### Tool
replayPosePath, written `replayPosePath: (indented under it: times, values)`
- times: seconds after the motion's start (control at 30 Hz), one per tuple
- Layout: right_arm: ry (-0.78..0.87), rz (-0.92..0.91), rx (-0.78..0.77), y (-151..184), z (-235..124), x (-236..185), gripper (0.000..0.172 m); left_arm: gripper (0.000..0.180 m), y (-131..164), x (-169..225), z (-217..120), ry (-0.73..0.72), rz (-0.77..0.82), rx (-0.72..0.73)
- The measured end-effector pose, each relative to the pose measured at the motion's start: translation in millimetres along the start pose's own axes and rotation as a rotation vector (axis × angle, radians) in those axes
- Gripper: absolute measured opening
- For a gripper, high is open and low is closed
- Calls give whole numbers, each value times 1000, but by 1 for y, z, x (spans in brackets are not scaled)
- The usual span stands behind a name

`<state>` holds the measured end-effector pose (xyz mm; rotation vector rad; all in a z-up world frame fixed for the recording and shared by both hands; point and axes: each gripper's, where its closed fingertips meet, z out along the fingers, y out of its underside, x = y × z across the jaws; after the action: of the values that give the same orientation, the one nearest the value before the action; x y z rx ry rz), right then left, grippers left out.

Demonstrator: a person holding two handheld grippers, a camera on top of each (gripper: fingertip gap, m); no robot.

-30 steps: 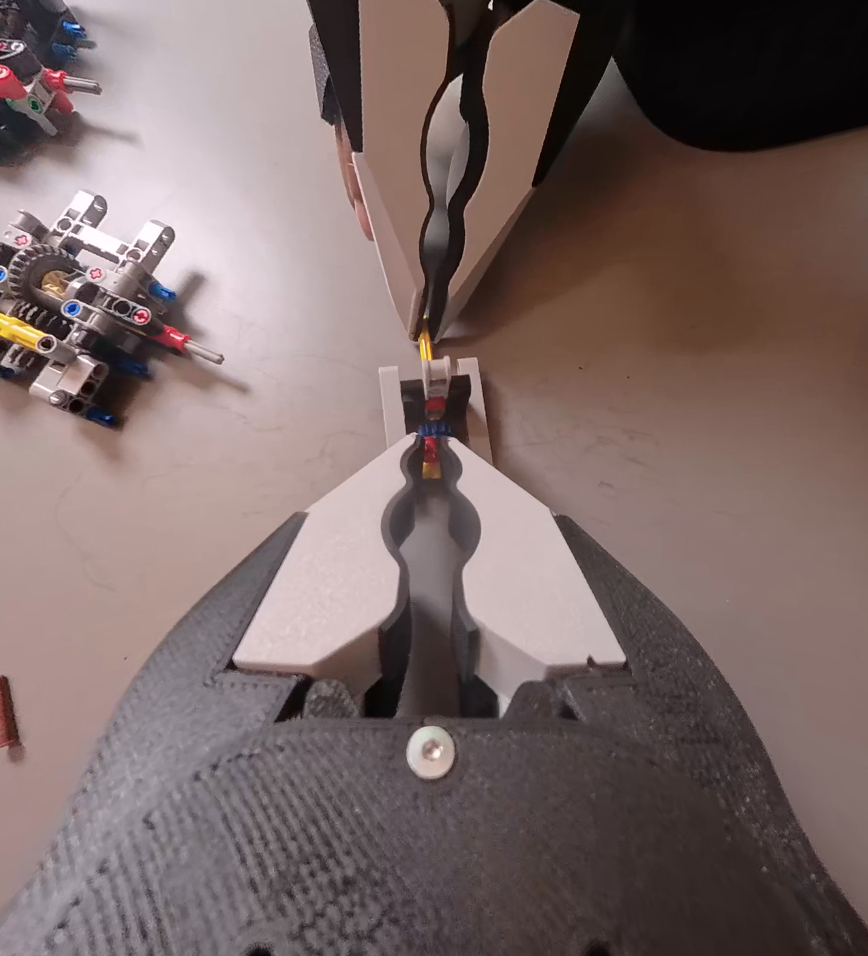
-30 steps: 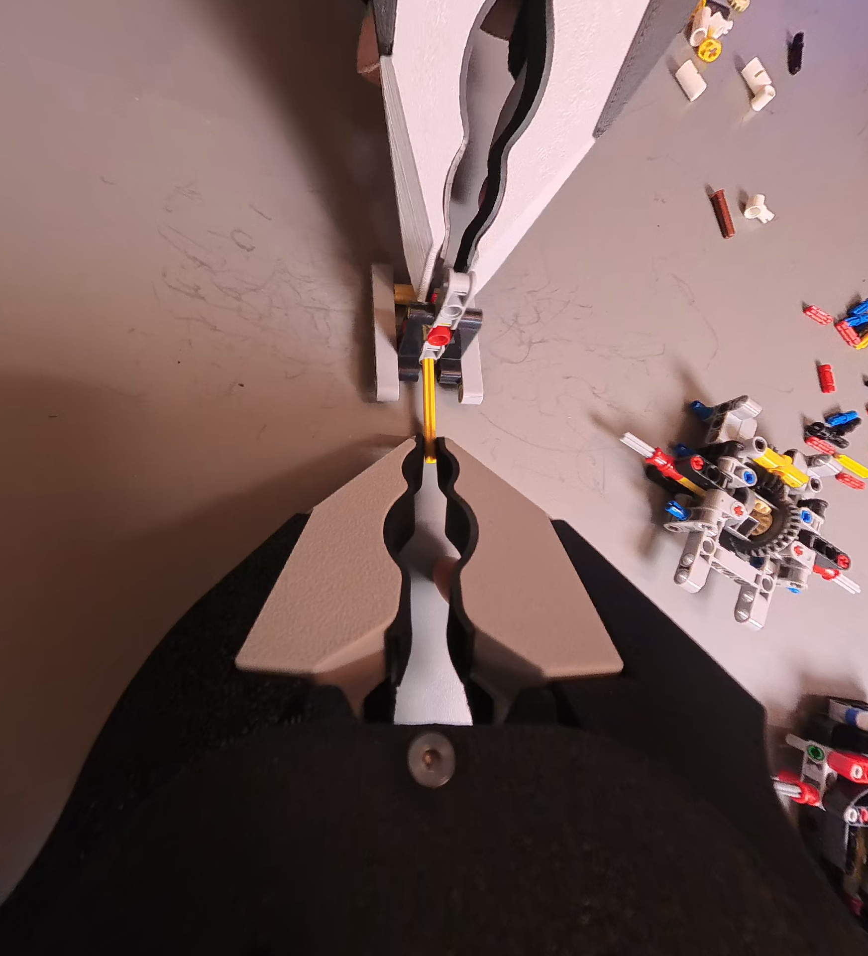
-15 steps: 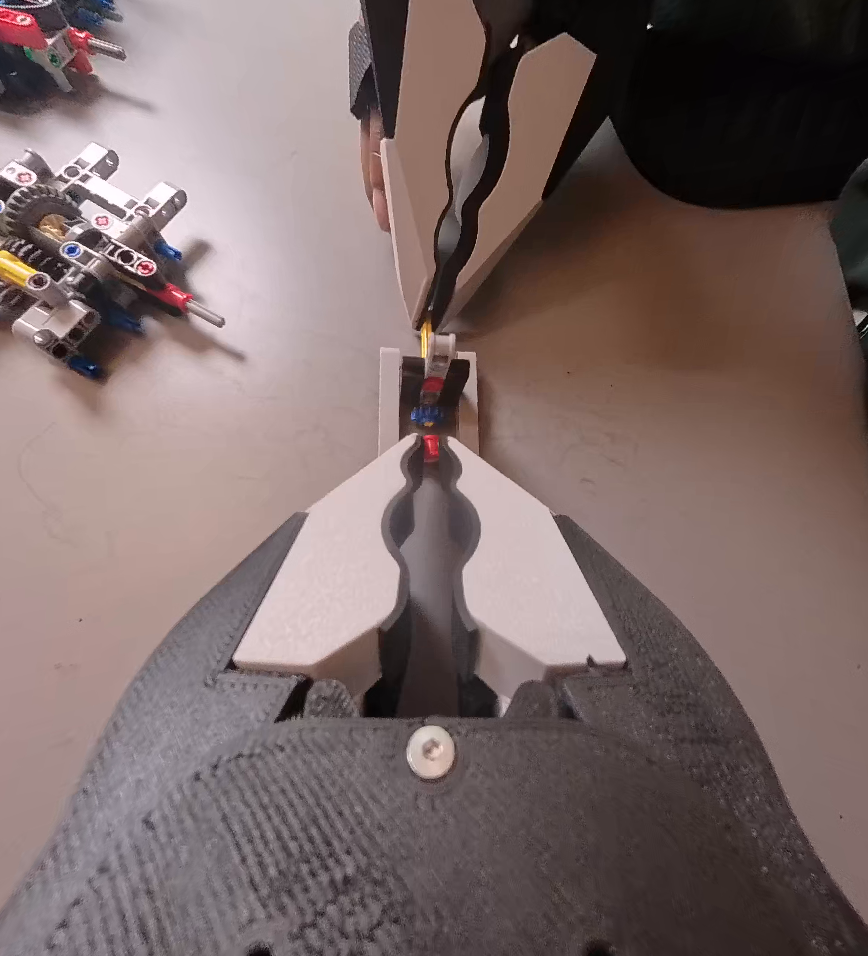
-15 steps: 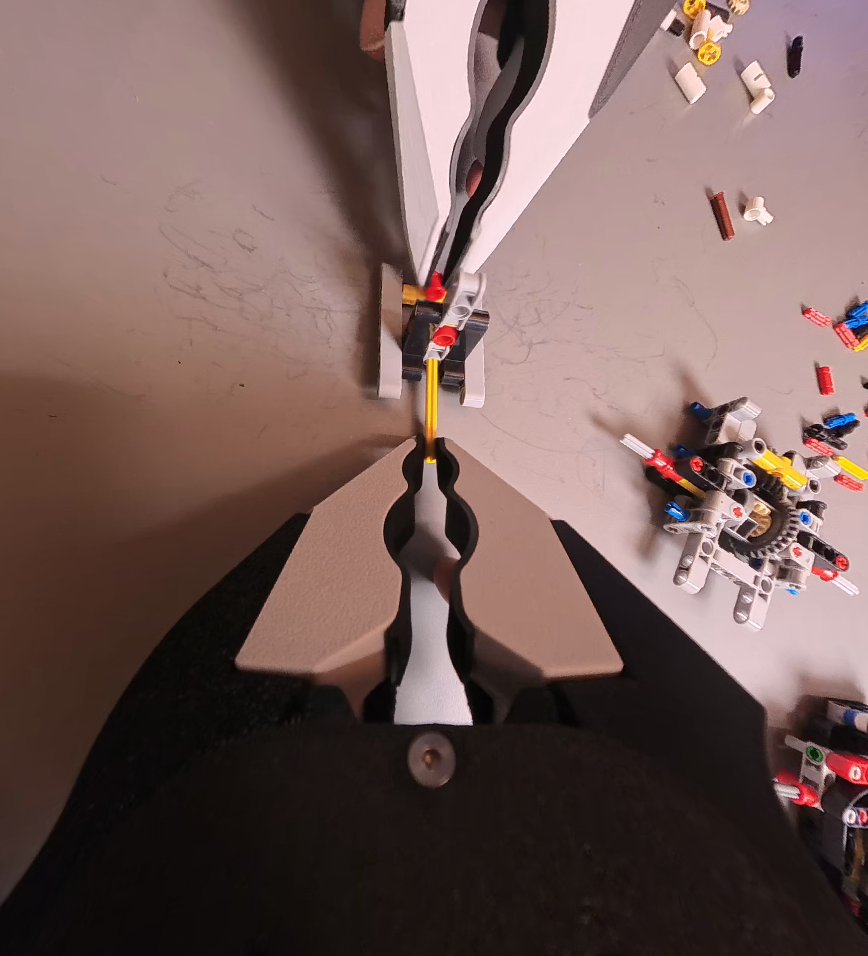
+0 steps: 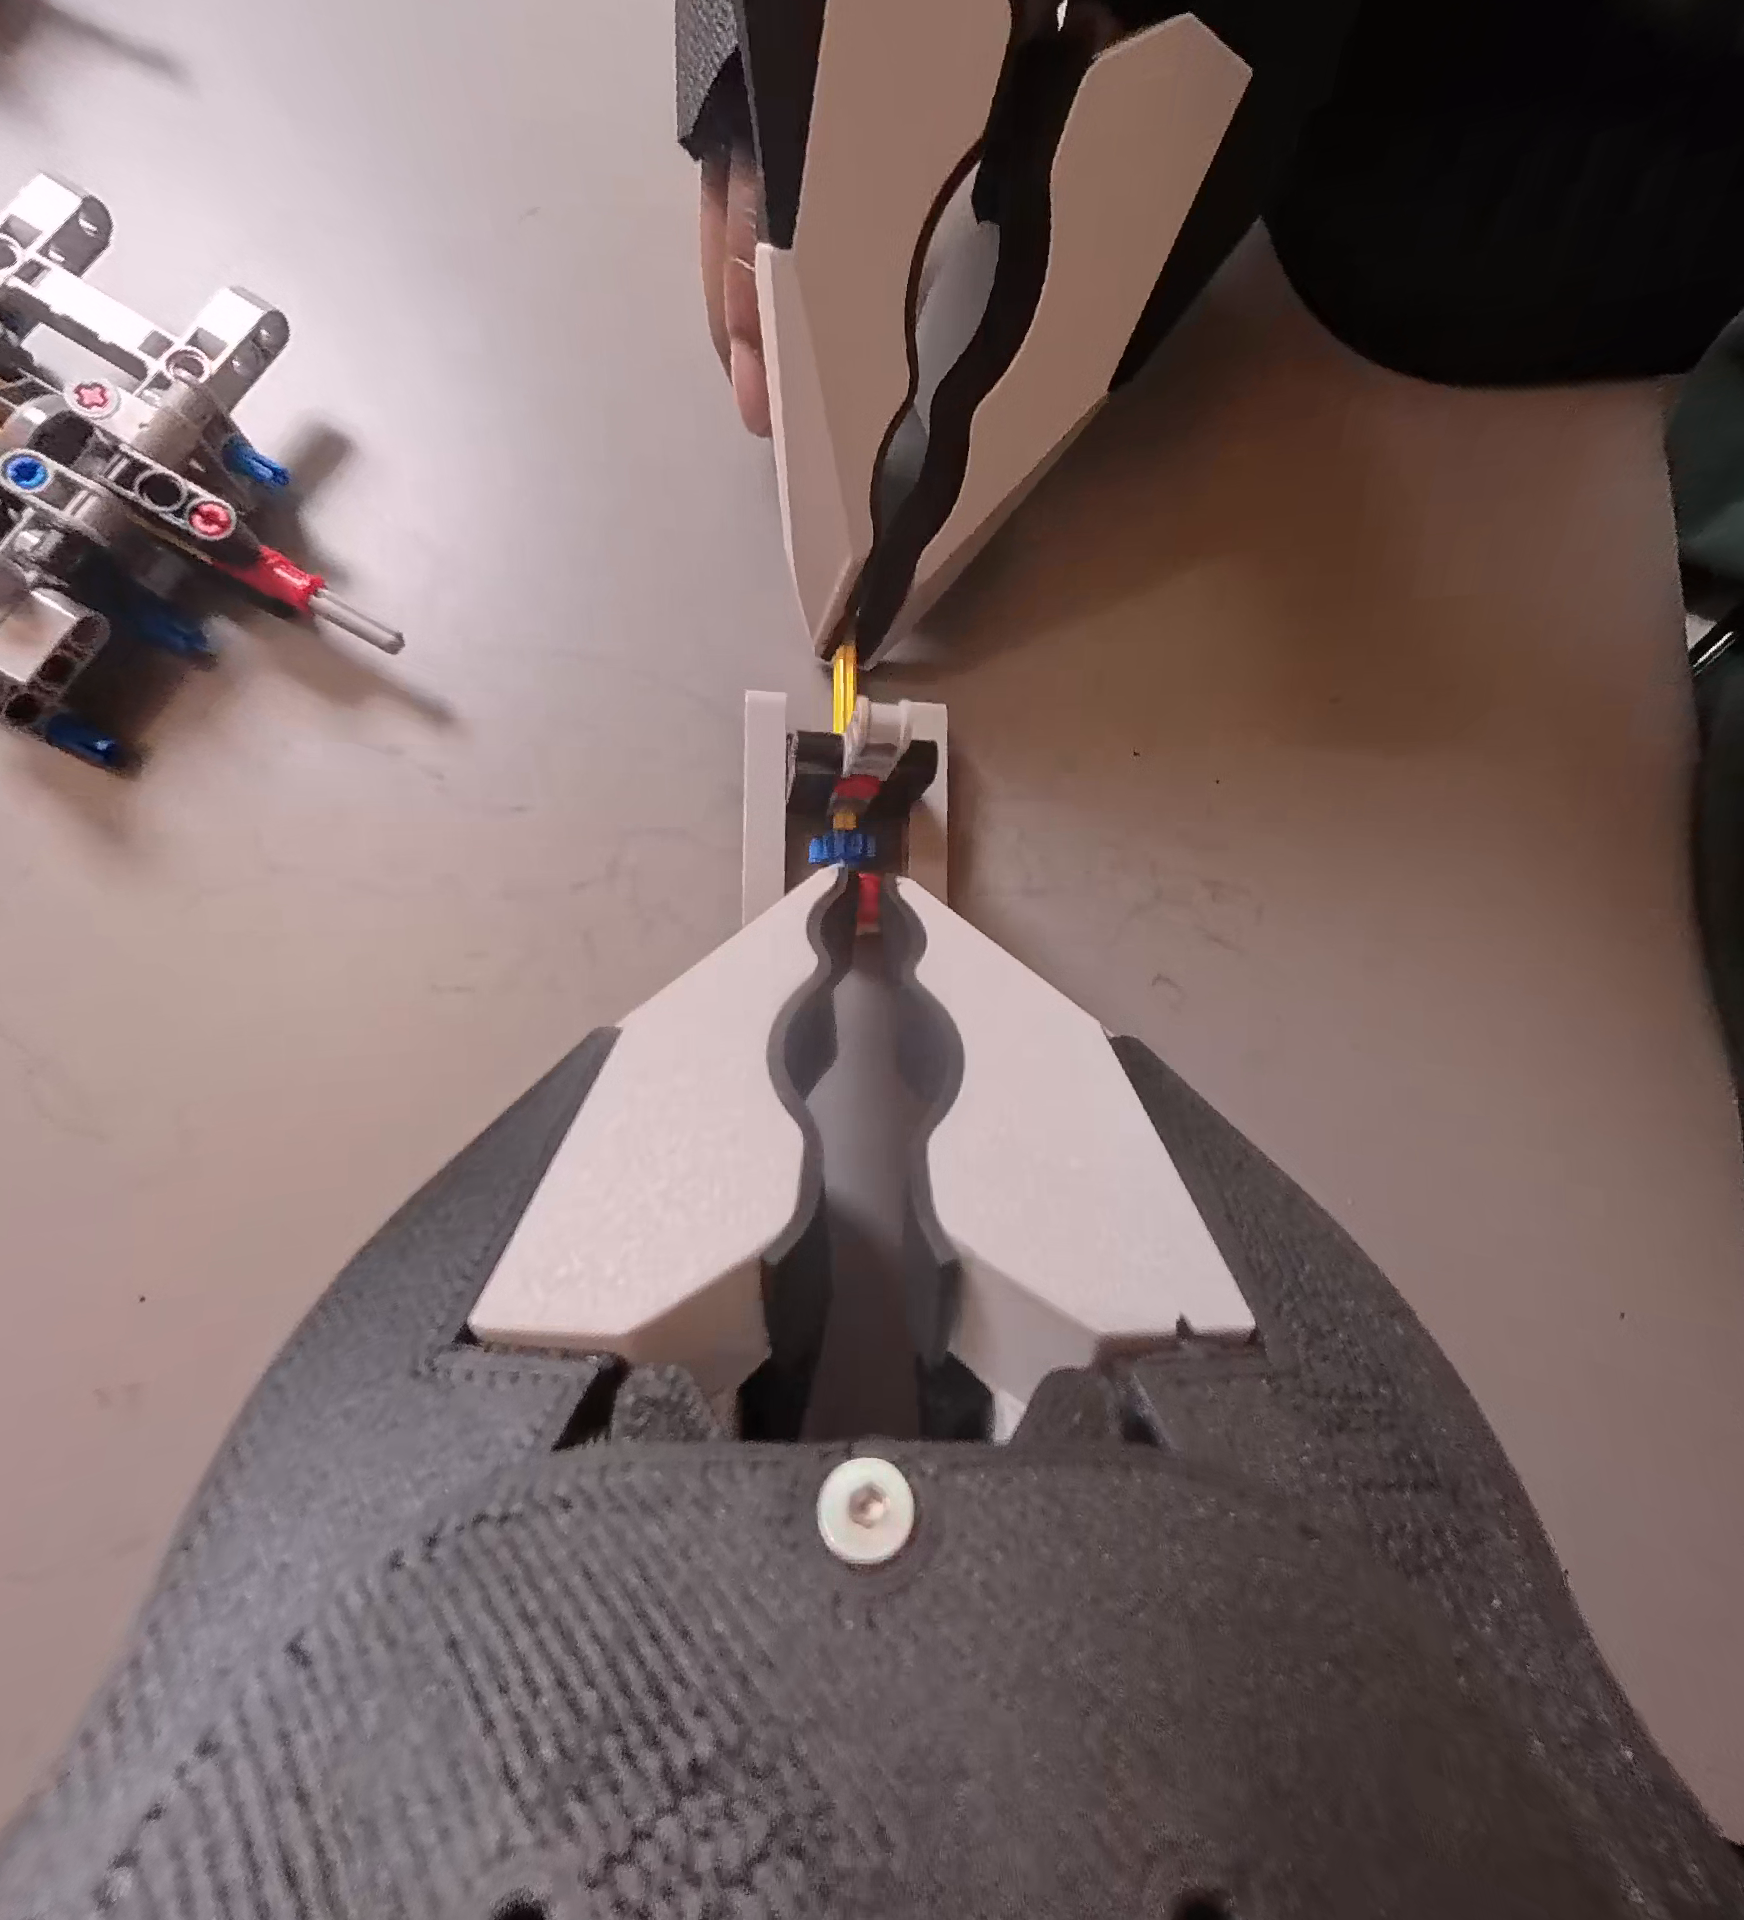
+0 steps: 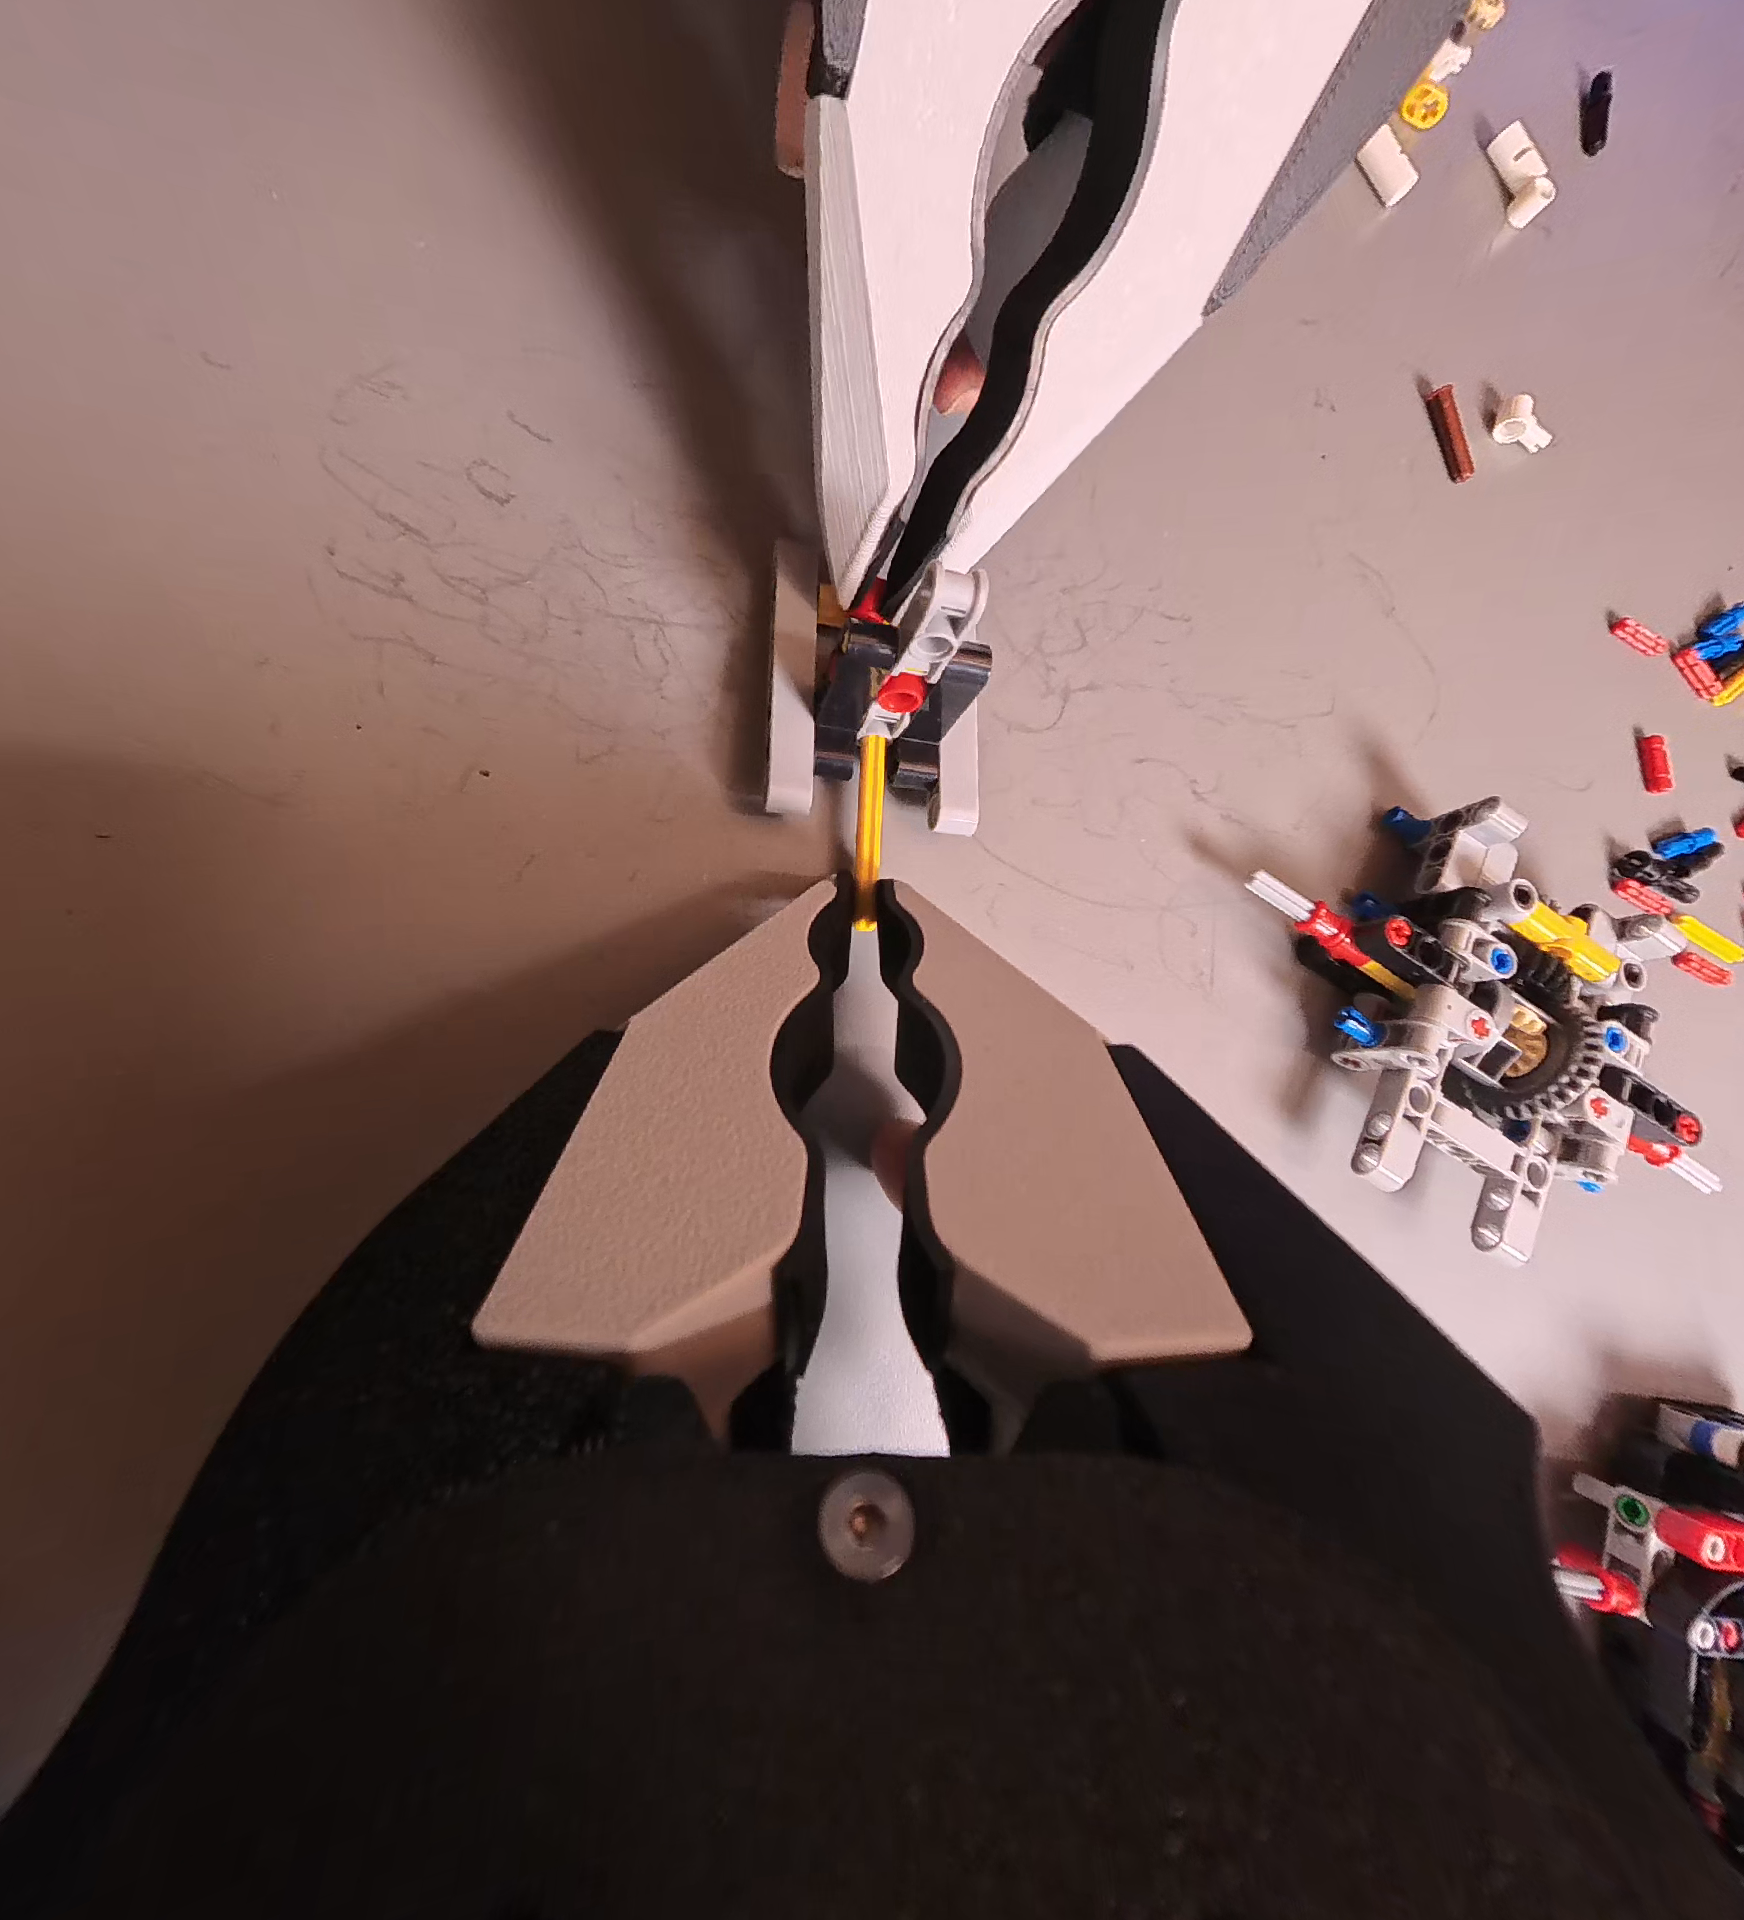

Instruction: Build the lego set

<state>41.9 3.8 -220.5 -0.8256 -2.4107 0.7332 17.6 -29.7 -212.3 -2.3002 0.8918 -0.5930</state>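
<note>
- The right hand-held gripper [image 6: 866,902], with tan fingers and black inner pads, is closed narrow on the near end of a thin yellow plastic axle rod [image 6: 869,805]; both pads press against the rod.
- The yellow rod runs straight ahead from those fingertips into a small building-brick assembly of black, light-grey and red parts [image 6: 904,681] that sits between two pale upright side pieces on the grey-brown surface [image 6: 328,520].
- The left hand-held gripper [image 5: 866,902], with white fingers, comes at the same assembly from the opposite side and is pinched narrow on a small red bush piece [image 5: 867,900] at the assembly's end.
- Just beyond that red piece sits a small blue toothed gear [image 5: 840,849], then a second red bush and a light-grey connector [image 5: 878,727].
- The two grippers face each other tip to tip, with the assembly between them.
- A larger grey and black brick model with a black gear wheel [image 6: 1512,1029] lies well to the right gripper's right, with loose red, blue, yellow and black pins [image 6: 1730,665] scattered beyond it.
</note>
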Motion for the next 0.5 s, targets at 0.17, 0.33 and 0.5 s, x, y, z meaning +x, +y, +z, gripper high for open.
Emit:
replayPosePath:
  times: [0.17, 0.33, 0.5]
  values:
    - [5, -8, -7, 0, 0, 0, 3, 2, -1, 1, 2, 13, 5, -16]
    - [3, -13, -20, 2, -2, 0, 3, 2, -1, 1, 2, 11, 2, -12]
    - [-13, -4, -29, 6, -5, -2, 3, 2, -2, 1, 2, 11, -3, -13]
